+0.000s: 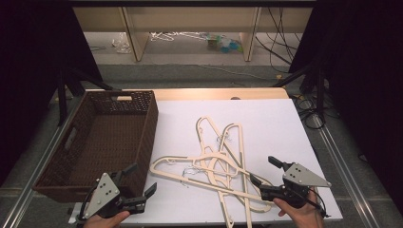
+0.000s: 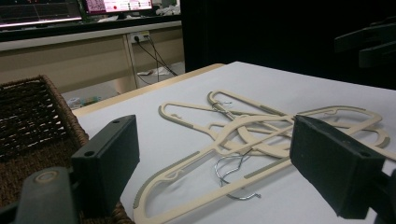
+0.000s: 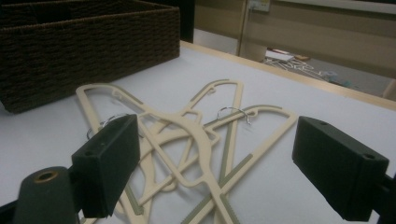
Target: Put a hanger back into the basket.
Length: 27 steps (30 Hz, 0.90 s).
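Hangers (image 1: 216,164) piled between both tools, left tool (image 1: 138,183) spread, right tool (image 1: 263,171) spread

Left gripper (image 1: 141,181): black body, two black jaws, each ending in a flat rectangular block pad. A grey three-cornered plate sits on top, marked with several small dark screw holes. A black cable loops from the rear beside the left hand (image 1: 106,220). No sleeve visible at the wrist.

Right gripper (image 1: 264,171): same build, with black jaws and a grey triangular plate with dark dots. A thin black cable trails past the right hand (image 1: 300,213).

Left gripper view: pads (image 2: 110,158) are matt dark grey, with small round holes on the upper face; a round brass-coloured bushing lies at the base of one jaw.

Right gripper view: matching pads (image 3: 340,163), same holes, same bushing.
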Tool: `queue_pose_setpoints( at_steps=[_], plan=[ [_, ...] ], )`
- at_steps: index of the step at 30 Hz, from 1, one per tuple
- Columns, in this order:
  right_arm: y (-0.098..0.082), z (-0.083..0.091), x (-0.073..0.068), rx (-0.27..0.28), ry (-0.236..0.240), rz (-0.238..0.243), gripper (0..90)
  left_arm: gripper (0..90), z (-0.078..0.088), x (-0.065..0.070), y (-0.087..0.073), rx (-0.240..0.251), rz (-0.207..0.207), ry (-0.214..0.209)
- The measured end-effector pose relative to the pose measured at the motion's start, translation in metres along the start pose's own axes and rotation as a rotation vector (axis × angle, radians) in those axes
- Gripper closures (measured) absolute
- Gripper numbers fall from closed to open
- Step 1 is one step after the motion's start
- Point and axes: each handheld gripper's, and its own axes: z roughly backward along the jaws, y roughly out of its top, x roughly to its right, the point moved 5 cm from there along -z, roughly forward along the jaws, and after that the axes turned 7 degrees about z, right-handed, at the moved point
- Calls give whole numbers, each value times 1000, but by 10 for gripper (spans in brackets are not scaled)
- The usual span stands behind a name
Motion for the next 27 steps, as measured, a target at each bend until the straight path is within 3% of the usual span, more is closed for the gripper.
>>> queue_pose_setpoints(
  at_steps=[5, 12, 17, 19, 21, 23, 25, 27],
  plan=[
    [-2, -4, -1, -16, 27, 13, 165, 159, 0, 1, 0, 1, 11, 0],
    [-8, -11, -1, -110, 71, 35, 202, 159, 0, 1, -1, -2, 14, 0],
    [-13, -22, 8, -182, 101, 63, 251, 159, -1, 2, -1, -7, 5, -5],
    [-18, -26, 14, -252, 117, 68, 304, 159, -1, 2, -1, -5, 6, -6],
    [-19, -28, 15, -264, 130, 72, 309, 159, -1, 3, 0, -5, 4, -8],
    [-23, -33, 20, -336, 149, 102, 363, 159, -1, 4, -1, -8, 2, -12],
    [-24, -35, 22, -355, 146, 109, 374, 159, -1, 5, -1, -12, 3, -14],
    [-27, -39, 25, -415, 167, 107, 395, 159, -1, 4, -1, -8, 2, -17]
  ],
)
